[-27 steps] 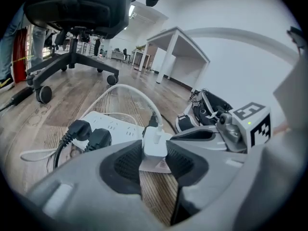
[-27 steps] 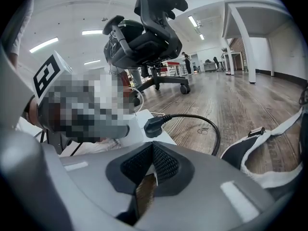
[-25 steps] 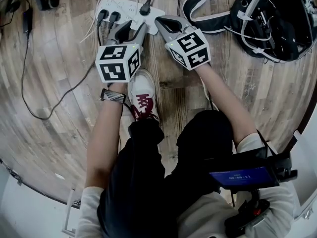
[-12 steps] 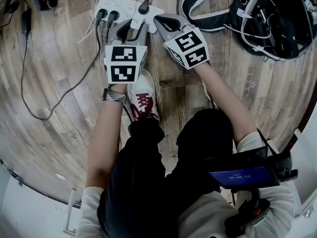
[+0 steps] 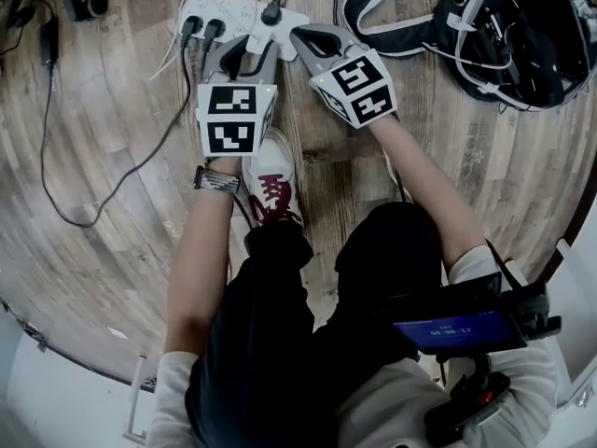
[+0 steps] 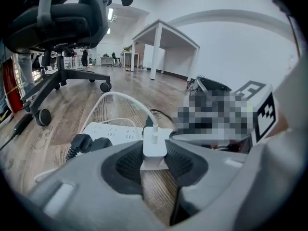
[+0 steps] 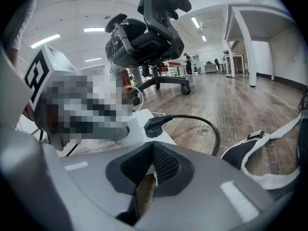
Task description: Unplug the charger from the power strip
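1. Clamping the white charger [image 6: 154,150] by its two sides, the left tongs [image 5: 242,59] had just been closing; the charger sat centre frame in the left gripper view.
2. It stood upright, apparently still plugged into the near end of the power strip [image 5: 233,12] on the floor, so the pull probably ran straight up.
3. The right tongs [image 7: 152,150] were pressed together at the strip's near corner.

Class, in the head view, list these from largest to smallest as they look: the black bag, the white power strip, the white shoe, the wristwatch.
1. black bag
2. white power strip and white shoe: look alike, strip partly covered, so unranked
3. wristwatch
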Available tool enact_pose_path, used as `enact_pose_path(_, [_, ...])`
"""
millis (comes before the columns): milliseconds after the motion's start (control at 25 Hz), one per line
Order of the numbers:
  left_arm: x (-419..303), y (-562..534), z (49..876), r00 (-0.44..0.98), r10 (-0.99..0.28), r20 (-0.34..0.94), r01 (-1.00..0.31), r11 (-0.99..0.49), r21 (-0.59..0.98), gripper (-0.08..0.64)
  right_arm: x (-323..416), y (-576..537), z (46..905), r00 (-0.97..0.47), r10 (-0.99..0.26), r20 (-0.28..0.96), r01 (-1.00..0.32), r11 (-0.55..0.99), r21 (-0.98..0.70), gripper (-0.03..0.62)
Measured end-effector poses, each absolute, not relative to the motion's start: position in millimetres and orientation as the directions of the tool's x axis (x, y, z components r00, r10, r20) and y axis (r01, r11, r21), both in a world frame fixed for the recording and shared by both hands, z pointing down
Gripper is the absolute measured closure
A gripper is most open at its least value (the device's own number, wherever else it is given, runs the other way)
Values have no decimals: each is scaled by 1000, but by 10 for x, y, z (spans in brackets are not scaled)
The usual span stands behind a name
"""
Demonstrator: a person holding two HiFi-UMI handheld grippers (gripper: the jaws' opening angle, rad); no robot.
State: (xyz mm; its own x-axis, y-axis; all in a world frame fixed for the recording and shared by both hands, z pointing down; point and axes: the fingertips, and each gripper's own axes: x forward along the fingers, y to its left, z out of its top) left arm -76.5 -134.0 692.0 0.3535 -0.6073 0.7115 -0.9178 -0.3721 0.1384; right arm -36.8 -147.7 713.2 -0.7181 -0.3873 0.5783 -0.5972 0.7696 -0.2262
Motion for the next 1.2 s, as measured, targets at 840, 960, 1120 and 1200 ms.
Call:
enact_pose_path(840, [-749, -1346, 6925, 329, -603, 727, -912, -402, 79, 420, -366, -1477, 7143, -713, -395, 579, -598, 774, -208, 593])
enact_pose_path(960, [-756, -1343, 6924, 334, -601, 726, -913, -398, 90, 420, -371, -1472, 7141, -715, -395, 578, -596, 775, -208, 593])
enact_pose_path(1120, [-767, -1338, 6923, 350, -603, 716, -918, -372, 136, 419, -377, -1471, 7137, -716, -397, 575, -596, 777, -205, 593])
enact_pose_path(1200, [-773, -1339, 6923, 362, -604, 711, -920, -354, 167, 419, -374, -1470, 7135, -715, -398, 575, -596, 777, -203, 593])
